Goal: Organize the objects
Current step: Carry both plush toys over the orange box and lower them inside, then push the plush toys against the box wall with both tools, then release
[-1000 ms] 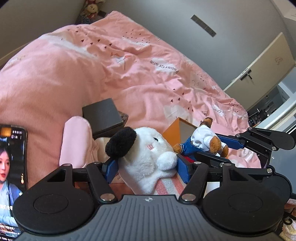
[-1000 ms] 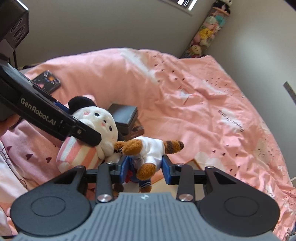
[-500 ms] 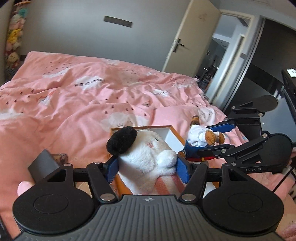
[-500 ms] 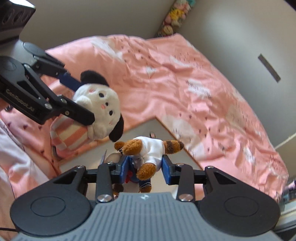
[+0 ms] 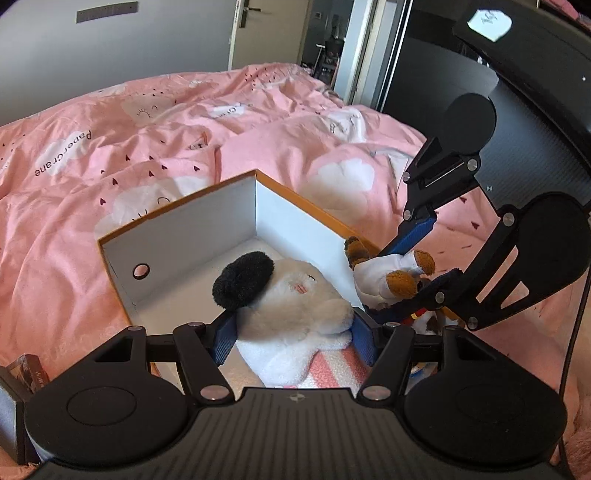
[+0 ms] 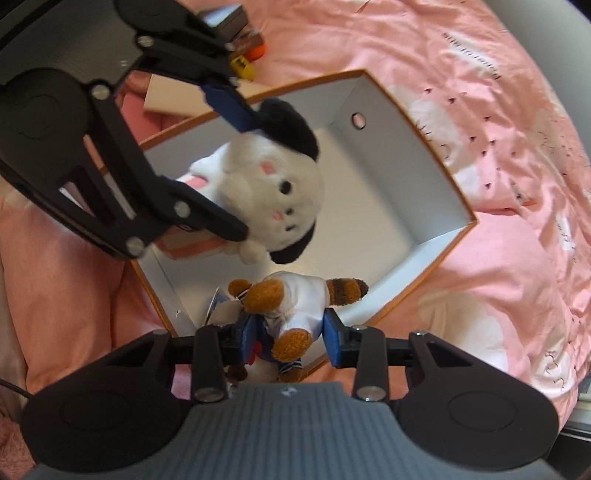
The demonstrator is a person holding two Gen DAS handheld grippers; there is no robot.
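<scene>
A bed (image 5: 110,155) covered by a rumpled pink duvet (image 6: 498,184) printed with white clouds and small dark marks fills both views. Beyond its far side, the left wrist view shows a grey wall, a pale door (image 5: 266,29) and a dark opening into another room.

On the duvet sits an open box (image 5: 177,236), orange outside and white inside, with a round hole in one end wall. Its floor is bare at the holed end, and folds of duvet rise close against its outer walls.

The left gripper (image 5: 291,328) has its jaws pinching a white plush dog (image 5: 295,306) with black ears and a pink-striped body, held over the box interior near the middle. The right gripper (image 6: 291,328) has its jaws clamped on a small brown teddy bear (image 6: 291,299) in a white shirt, held over the box's near rim, just beside the dog but apart from it.

Outside the box, near its far corner in the right wrist view, lie a flat cream card (image 6: 170,99), a dark case (image 6: 225,20) and a small orange and yellow item (image 6: 249,61).
</scene>
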